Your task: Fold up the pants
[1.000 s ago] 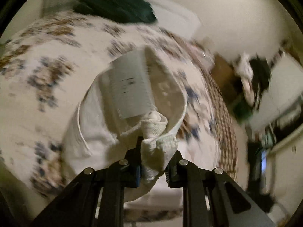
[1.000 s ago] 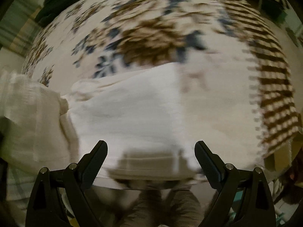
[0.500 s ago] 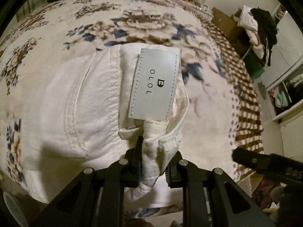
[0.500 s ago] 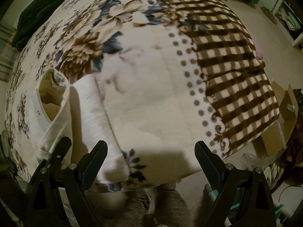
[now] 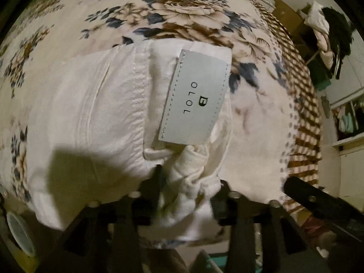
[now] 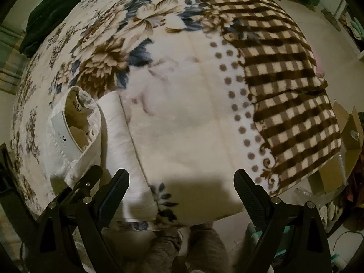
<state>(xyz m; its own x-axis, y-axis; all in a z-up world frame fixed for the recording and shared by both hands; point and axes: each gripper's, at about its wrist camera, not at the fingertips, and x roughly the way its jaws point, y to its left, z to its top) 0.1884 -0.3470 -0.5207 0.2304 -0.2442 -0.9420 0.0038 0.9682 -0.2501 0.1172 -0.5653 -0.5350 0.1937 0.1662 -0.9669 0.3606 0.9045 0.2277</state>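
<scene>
White pants (image 5: 95, 118) lie folded on a floral blanket (image 5: 182, 13), with a grey waistband label (image 5: 193, 100) facing up. My left gripper (image 5: 188, 188) is shut on a bunched fold of the waistband at the near edge. In the right wrist view the pants (image 6: 77, 136) lie at the left, waistband standing open, with the left gripper (image 6: 84, 182) beside them. My right gripper (image 6: 182, 186) is open and empty over the blanket's near edge, right of the pants.
The blanket's brown checked border (image 6: 284, 68) hangs over the bed's right side. Dark green cloth (image 6: 52, 11) lies at the far end. A cardboard box (image 6: 348, 141) and clutter sit on the floor at the right. The person's legs (image 6: 188, 250) stand at the bed's edge.
The pants came down from a lifted bundle and now lie flat on the blanket, label up. My right gripper swung right, off the pants, and stays open. The left grip holds.
</scene>
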